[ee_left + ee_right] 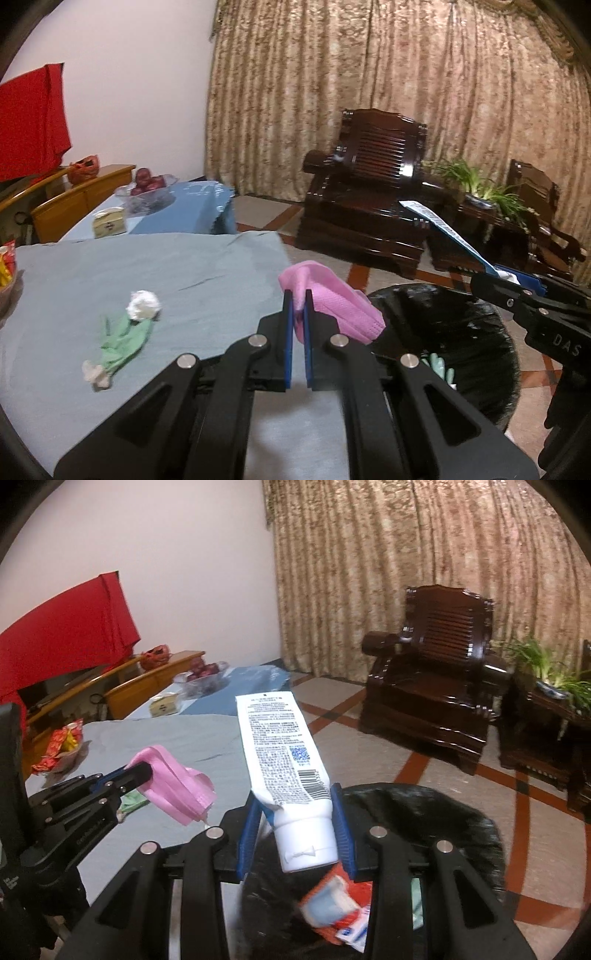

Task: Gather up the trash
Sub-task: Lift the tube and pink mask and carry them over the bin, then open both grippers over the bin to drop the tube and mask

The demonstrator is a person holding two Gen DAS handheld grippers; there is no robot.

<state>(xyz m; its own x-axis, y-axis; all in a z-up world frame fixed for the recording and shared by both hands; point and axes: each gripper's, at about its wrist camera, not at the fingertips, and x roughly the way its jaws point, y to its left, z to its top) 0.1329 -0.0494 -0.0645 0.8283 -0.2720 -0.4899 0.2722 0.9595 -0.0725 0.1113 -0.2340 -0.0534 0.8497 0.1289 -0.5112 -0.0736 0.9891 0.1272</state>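
The right claw [295, 834] pinched a white tube [284, 771] near its cap end, the blue pads pressed on both sides, and it hung right over the black-lined bin [443, 812], where a red-and-white wrapper [340, 904] already lay; the sound move, as I judged it, was to spread the pads only once the cap pointed down into the bag, since the long tube stuck forward past the far rim and could tip out; the left claw [298, 332] was pressed almost together on a pink face mask [332, 299], held at the worktop's [147, 266] edge, just beside the bin [480, 332] and not yet over it; that one wanted carrying further right before letting go, because the limp mask could drape on the rim or catch on a pad; a staggered drop seemed wiser than both at once, as the two claws stood close together; farther back on the grey cloth lay a green glove [125, 339] touching a crumpled white tissue [144, 304], both left to collect; beyond stood a fruit bowl [147, 192] and a dark wooden armchair [369, 184].
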